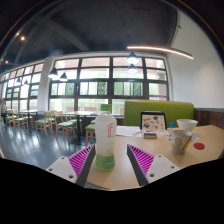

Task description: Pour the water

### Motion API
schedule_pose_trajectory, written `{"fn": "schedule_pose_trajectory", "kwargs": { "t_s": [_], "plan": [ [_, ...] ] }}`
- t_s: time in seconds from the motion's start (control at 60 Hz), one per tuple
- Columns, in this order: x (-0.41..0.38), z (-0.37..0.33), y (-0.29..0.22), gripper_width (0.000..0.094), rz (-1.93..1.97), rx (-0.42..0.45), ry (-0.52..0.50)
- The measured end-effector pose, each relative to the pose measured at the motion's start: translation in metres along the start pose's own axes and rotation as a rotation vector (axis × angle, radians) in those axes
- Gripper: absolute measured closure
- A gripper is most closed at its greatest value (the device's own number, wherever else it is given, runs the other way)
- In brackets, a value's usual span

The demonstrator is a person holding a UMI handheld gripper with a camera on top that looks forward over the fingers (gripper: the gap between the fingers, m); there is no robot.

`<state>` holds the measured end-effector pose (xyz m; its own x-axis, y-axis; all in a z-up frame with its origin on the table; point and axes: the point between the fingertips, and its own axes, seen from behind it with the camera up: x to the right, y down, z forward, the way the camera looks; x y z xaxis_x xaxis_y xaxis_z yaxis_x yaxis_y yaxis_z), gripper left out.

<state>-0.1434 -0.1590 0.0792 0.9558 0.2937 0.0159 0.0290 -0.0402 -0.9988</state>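
White bottle (105, 139) between gripper fingers (80, 160)

Glossy plastic bottle (105, 138) on a smooth wooden table (120, 172).

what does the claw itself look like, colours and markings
The claw has two pale grey fingers, each with a magenta pad on its inner face, ribbed with fine diagonal lines. No cables, sleeve or hand show in this view.
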Motion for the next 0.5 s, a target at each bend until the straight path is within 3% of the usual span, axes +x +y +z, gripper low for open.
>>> {"fn": "schedule_pose_trajectory", "kwargs": {
  "t_s": [0.217,0.25,0.283,0.35,0.5],
  "plan": [
    [-0.011,0.071,-0.004,0.0231,-0.058,0.025,0.098],
    [-0.010,0.077,-0.007,0.0292,-0.064,0.033,0.117],
    [-0.008,0.083,-0.008,0.0489,-0.063,0.039,0.136],
    [-0.009,0.084,-0.005,0.0494,-0.064,0.043,0.159],
    [-0.014,0.084,-0.008,0.0608,-0.100,0.090,0.136]
  ]
}}
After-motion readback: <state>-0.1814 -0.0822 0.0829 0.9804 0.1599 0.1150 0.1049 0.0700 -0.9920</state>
